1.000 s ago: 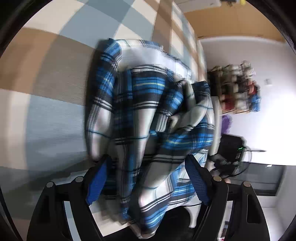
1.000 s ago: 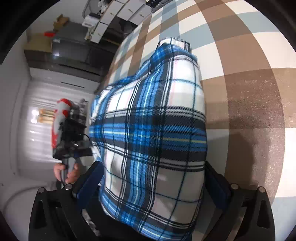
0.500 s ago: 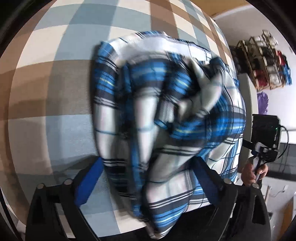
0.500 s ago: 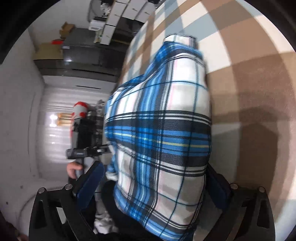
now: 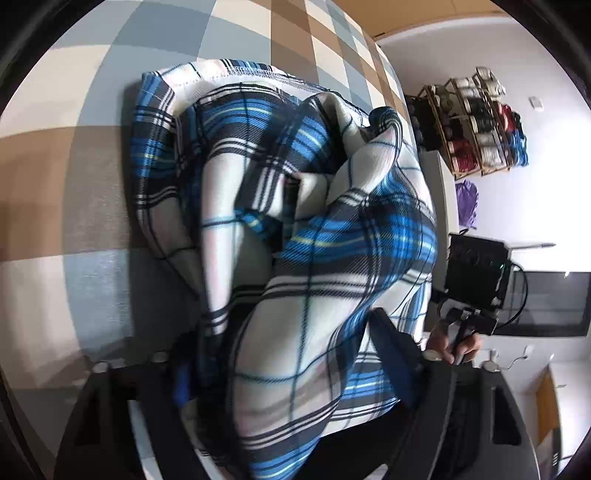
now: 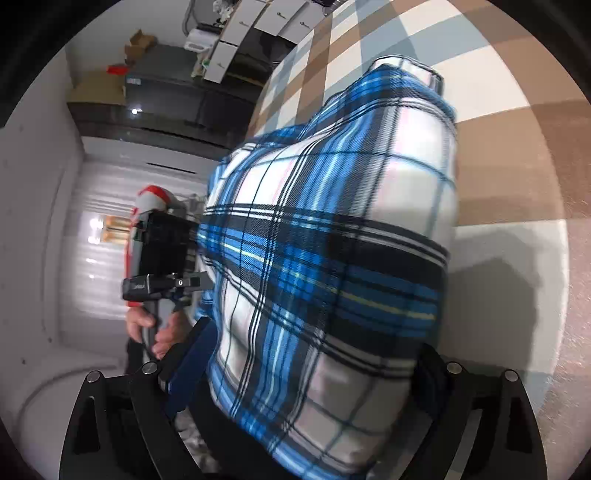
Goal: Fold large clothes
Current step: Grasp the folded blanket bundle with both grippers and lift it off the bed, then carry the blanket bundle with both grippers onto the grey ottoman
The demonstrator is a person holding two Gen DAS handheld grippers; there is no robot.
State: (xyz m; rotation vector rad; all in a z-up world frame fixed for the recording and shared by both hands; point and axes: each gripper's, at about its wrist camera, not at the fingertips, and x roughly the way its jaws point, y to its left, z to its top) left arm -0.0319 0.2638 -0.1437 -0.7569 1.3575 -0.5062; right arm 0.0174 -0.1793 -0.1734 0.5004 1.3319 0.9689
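Observation:
A blue, white and black plaid garment (image 5: 258,184) lies bunched in a thick folded bundle on the brown, grey and white checked cover (image 5: 55,184). Its near end bulges between the fingers of my left gripper (image 5: 286,369), whose jaws are closing and press the cloth from both sides. In the right wrist view the same garment (image 6: 332,221) is smoother on top. It fills my right gripper (image 6: 306,369), which is also closing on it, and cloth hangs over the right finger. The bundle's far end rests on the checked cover (image 6: 517,147).
A hand (image 5: 454,343) holds the other gripper's handle to the right, and the other hand (image 6: 155,328) shows to the left. A rack of rolls (image 5: 480,125) hangs on the white wall. A dark cabinet (image 6: 177,99) and white drawers (image 6: 251,22) stand beyond the cover's edge.
The left gripper's fingers spread wide, then came in against the bundle, and its view rolled. The right fingers narrowed onto the cloth. The garment's near end now sits deeper between both pairs of fingers.

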